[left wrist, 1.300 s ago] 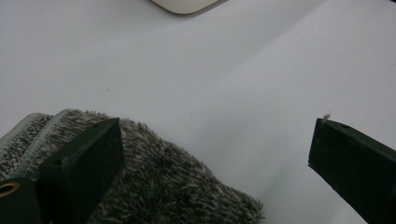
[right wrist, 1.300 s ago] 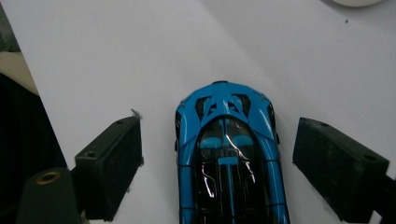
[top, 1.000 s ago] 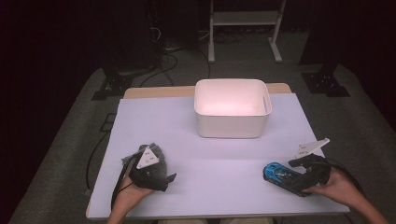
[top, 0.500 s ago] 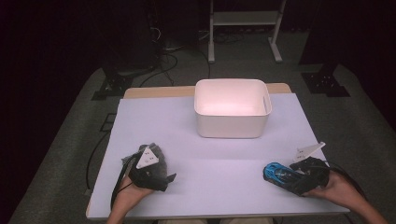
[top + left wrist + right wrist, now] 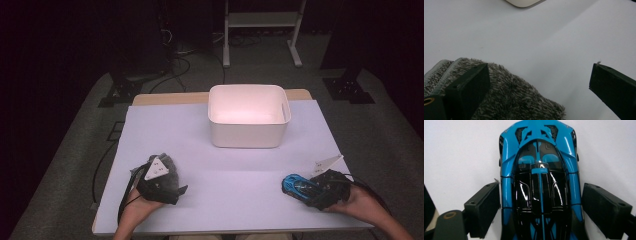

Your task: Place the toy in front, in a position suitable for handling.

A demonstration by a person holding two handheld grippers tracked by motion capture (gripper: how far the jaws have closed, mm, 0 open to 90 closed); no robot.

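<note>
A blue and black toy car (image 5: 295,184) (image 5: 540,170) rests on the white table (image 5: 230,165) near the front right. My right gripper (image 5: 311,192) (image 5: 540,202) straddles its rear half, jaws pressed close against both flanks. Near the front left lies a grey fuzzy cloth (image 5: 169,167) (image 5: 519,100). Over it hovers my left gripper (image 5: 162,181) (image 5: 539,75), open wide; one jaw rests on the cloth and the other hangs over bare table.
A white rectangular tub (image 5: 248,135) (image 5: 522,2) stands at the back middle of the table, with nothing visible inside. Dark floor, cables and a metal stand lie beyond the far edge. Bare tabletop stretches between the two hands.
My right gripper has edged slightly forward and lower over the car. The car, the cloth and the left gripper have stayed put.
</note>
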